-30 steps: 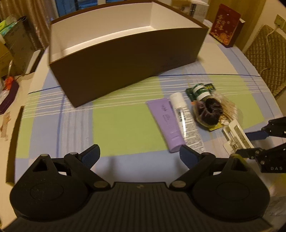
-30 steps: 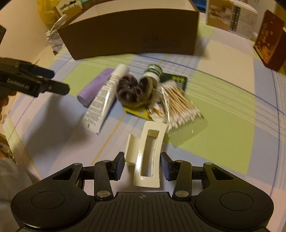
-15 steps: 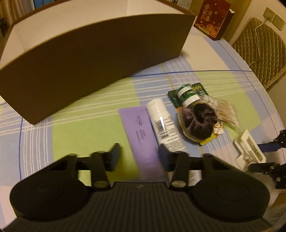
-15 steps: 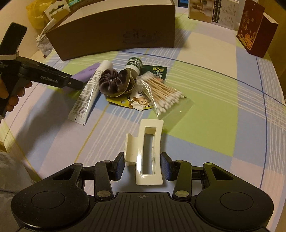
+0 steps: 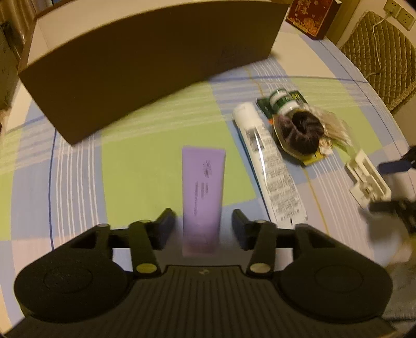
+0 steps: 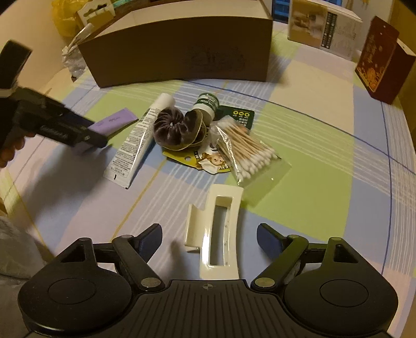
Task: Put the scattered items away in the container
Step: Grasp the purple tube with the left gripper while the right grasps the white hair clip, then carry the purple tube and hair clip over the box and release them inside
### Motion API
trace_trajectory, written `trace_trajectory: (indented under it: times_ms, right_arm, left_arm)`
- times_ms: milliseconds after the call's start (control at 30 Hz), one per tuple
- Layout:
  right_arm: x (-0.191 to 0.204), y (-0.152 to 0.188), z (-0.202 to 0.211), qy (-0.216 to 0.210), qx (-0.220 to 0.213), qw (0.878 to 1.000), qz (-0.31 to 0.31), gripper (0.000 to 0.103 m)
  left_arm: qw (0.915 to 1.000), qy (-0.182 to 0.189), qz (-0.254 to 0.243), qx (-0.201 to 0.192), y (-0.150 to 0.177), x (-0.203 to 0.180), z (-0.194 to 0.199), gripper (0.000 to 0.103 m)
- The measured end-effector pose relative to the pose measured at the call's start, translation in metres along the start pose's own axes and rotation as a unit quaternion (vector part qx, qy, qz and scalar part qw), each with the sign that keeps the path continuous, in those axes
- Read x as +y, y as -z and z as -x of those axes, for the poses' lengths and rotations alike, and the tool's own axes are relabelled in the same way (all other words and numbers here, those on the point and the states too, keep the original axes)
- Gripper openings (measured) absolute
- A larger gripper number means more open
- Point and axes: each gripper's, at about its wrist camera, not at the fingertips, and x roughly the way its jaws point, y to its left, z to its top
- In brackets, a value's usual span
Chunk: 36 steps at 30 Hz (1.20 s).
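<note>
A purple tube (image 5: 202, 182) lies on the checked cloth between the fingers of my left gripper (image 5: 202, 223). Its jaws are opening, with a gap on each side of the tube. My right gripper (image 6: 209, 231) is opening wide around a cream hair clip (image 6: 218, 228), and neither pad touches it. Beyond lie a white tube (image 6: 135, 145), a dark scrunchie (image 6: 174, 127), a green bottle (image 6: 206, 104) and a bag of cotton swabs (image 6: 244, 148). The brown box (image 5: 145, 65) stands open-topped at the back.
A red box (image 6: 382, 65) and a pale carton (image 6: 325, 31) stand at the back right of the table. A chair with a woven cushion (image 5: 377, 52) is beyond the right edge. A yellow bag (image 6: 65, 18) sits behind the box's left end.
My left gripper came down over the purple tube, narrowing its jaws, then widening them. My right gripper let go of the hair clip, spreading its jaws.
</note>
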Motion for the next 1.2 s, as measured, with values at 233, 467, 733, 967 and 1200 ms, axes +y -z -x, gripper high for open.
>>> trace_trajectory:
  times_ms: [233,467,733,967,1200]
  right_arm:
    - [0.001,0.003,-0.009,0.01,0.011,1.0,0.002,0.044]
    - [0.004,-0.003,0.006,-0.006,-0.006,1.0,0.008,0.044]
    - [0.007,-0.03,0.023,-0.041,-0.031,0.999,0.01,0.044]
    - [0.006,-0.062,0.033,-0.072,-0.057,0.996,0.022,0.044]
    - [0.003,-0.099,0.038,-0.1,-0.083,0.991,0.031,0.044]
  left_arm:
    - [0.9991,-0.017,-0.038,-0.008,-0.007,-0.01,-0.008,0.03]
    - [0.9997,-0.006,-0.024,-0.001,0.005,-0.007,0.004,0.029]
    - [0.9989,-0.009,-0.024,-0.039,0.002,-0.004,0.048,0.029]
    - [0.9967,-0.019,-0.023,-0.075,-0.011,0.002,0.079,0.029]
    - [0.9943,-0.028,-0.023,-0.1,-0.026,0.011,0.099,0.029]
